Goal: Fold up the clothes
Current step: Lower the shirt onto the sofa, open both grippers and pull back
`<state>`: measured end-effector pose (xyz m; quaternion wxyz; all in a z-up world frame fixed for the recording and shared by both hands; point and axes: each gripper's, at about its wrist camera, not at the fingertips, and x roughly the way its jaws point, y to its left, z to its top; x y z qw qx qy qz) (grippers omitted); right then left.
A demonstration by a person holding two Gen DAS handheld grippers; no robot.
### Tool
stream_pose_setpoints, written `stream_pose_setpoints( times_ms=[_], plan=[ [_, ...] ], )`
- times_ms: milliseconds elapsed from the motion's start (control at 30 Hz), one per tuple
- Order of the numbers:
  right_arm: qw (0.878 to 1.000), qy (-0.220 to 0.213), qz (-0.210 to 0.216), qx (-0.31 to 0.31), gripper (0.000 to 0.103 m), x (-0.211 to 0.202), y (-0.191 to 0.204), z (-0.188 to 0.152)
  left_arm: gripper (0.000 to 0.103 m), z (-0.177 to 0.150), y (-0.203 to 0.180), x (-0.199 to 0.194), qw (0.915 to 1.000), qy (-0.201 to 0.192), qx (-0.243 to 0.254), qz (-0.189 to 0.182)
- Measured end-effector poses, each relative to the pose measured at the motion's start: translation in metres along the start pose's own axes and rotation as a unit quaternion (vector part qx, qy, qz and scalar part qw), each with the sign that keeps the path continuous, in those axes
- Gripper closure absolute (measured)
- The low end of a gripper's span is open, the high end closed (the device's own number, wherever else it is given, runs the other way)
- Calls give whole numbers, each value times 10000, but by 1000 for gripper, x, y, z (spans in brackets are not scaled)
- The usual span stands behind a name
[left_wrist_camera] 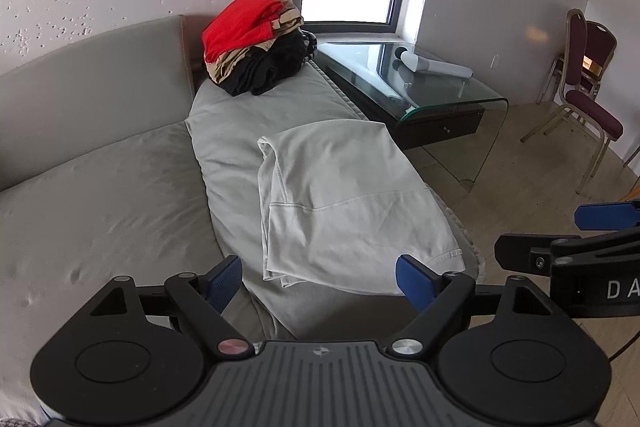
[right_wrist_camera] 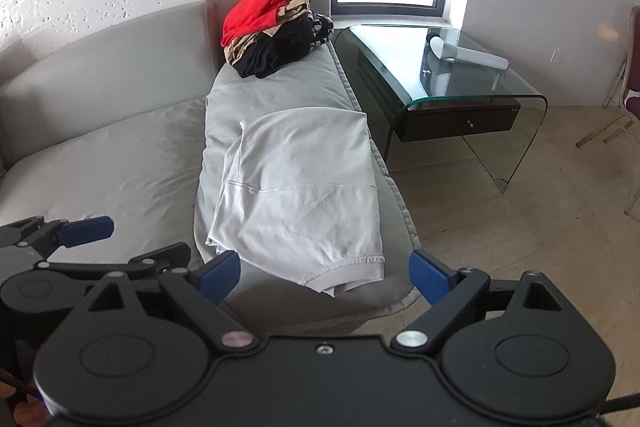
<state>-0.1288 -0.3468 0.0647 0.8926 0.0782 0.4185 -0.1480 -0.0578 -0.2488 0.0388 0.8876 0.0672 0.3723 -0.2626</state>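
Observation:
A pale grey garment point(left_wrist_camera: 344, 199) point(right_wrist_camera: 300, 187) lies folded flat on the grey sofa cushion point(left_wrist_camera: 232, 131) point(right_wrist_camera: 248, 95), its hemmed edge toward me. My left gripper point(left_wrist_camera: 320, 279) hovers just short of the near hem, jaws wide open, nothing between the blue pads. My right gripper point(right_wrist_camera: 324, 277) hangs likewise over the near hem, wide open and empty. Each gripper shows at the edge of the other's view: the right gripper point(left_wrist_camera: 592, 227) at the right, the left gripper point(right_wrist_camera: 80, 231) at the left. A pile of clothes point(left_wrist_camera: 256, 43) point(right_wrist_camera: 272, 27), red on top, sits at the sofa's far end.
A glass side table point(left_wrist_camera: 436, 87) point(right_wrist_camera: 460, 75) with a white cylinder point(left_wrist_camera: 436, 65) point(right_wrist_camera: 468, 55) on it stands right of the sofa under a window. A maroon chair point(left_wrist_camera: 584, 95) stands by the far wall. Tan floor point(right_wrist_camera: 520, 227) lies right of the sofa.

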Motion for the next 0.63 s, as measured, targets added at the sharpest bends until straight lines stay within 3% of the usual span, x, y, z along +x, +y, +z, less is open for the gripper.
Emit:
stream_pose_setpoints(
  times_ms=[633],
  plan=[
    [9999,124,10,48,11,12,-5,-5,18,-4,-2,11,10000,8,-5,54]
  ],
)
